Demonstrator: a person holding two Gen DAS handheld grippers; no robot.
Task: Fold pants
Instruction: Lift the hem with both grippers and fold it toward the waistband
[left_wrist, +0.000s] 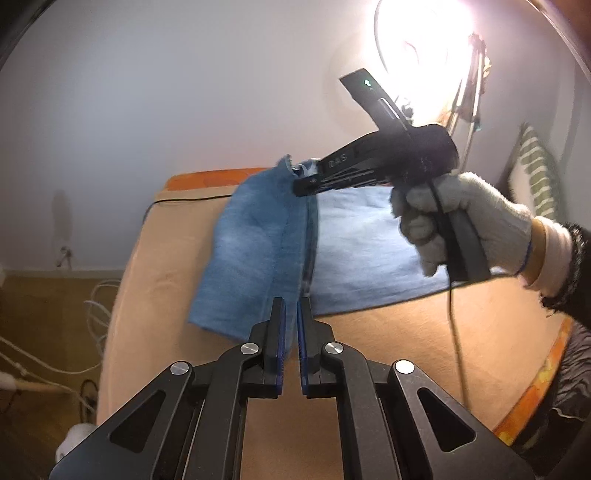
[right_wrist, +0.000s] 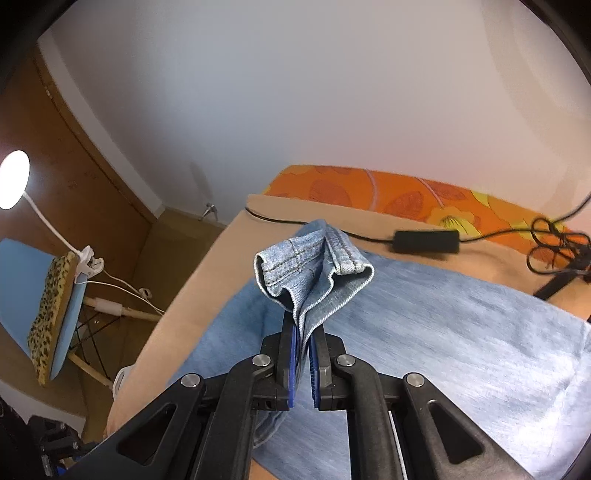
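Blue denim pants (left_wrist: 258, 240) lie on a beige bed cover (left_wrist: 406, 350), with one leg lifted and stretched between the two grippers. My left gripper (left_wrist: 291, 314) is at the near end, shut on the leg's edge, denim showing between its fingertips. A white-gloved hand (left_wrist: 461, 221) holds my right gripper (left_wrist: 301, 184) at the far end. In the right wrist view my right gripper (right_wrist: 303, 328) is shut on the bunched, stitched hem (right_wrist: 314, 266), which fans out above the fingers. The rest of the pants (right_wrist: 443, 332) lies flat below it.
A black power adapter (right_wrist: 424, 240) and its cable lie on the bed behind the pants, by an orange flowered cover (right_wrist: 369, 188). A bright lamp (left_wrist: 424, 48) and a striped pillow (left_wrist: 535, 173) are on the right. A chair with a leopard cushion (right_wrist: 51, 314) and white cables (left_wrist: 99, 306) are beside the bed.
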